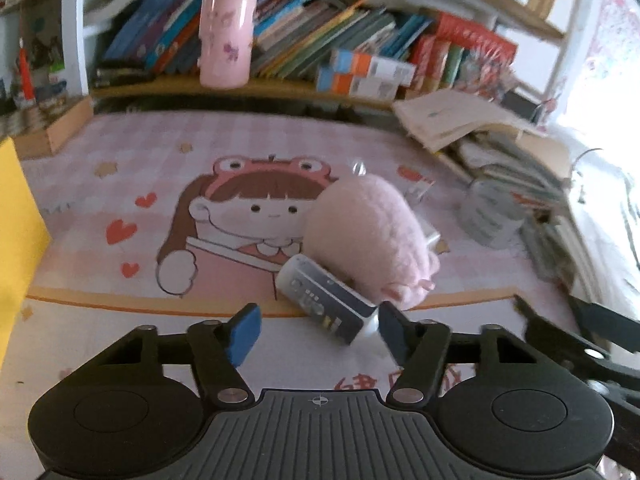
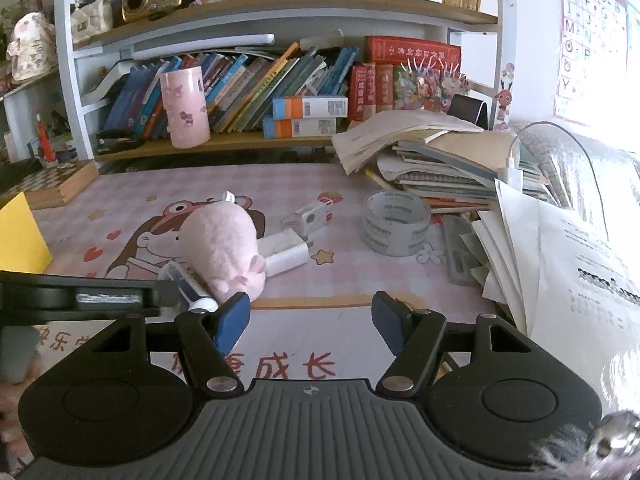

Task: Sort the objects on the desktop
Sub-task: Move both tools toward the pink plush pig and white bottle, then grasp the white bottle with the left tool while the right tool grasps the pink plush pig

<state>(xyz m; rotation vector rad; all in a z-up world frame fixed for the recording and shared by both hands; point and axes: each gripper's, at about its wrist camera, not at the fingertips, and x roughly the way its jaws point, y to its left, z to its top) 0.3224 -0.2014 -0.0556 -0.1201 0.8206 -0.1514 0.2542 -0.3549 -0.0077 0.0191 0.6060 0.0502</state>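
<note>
Both grippers (jaws apart) near pink plush

1. A table covered by a pink checked mat printed with a cartoon girl in a frog hat.
2. A pink plush toy lies near the middle of the mat.
3. A white charger plug touches the plush's right side.
4. A small tube lies against the plush's front.
5. A roll of clear tape stands to the right, with a small white box between it and the plush.
6. A messy stack of books and papers fills the right edge.
7. A yellow block sits at the left edge.
</note>
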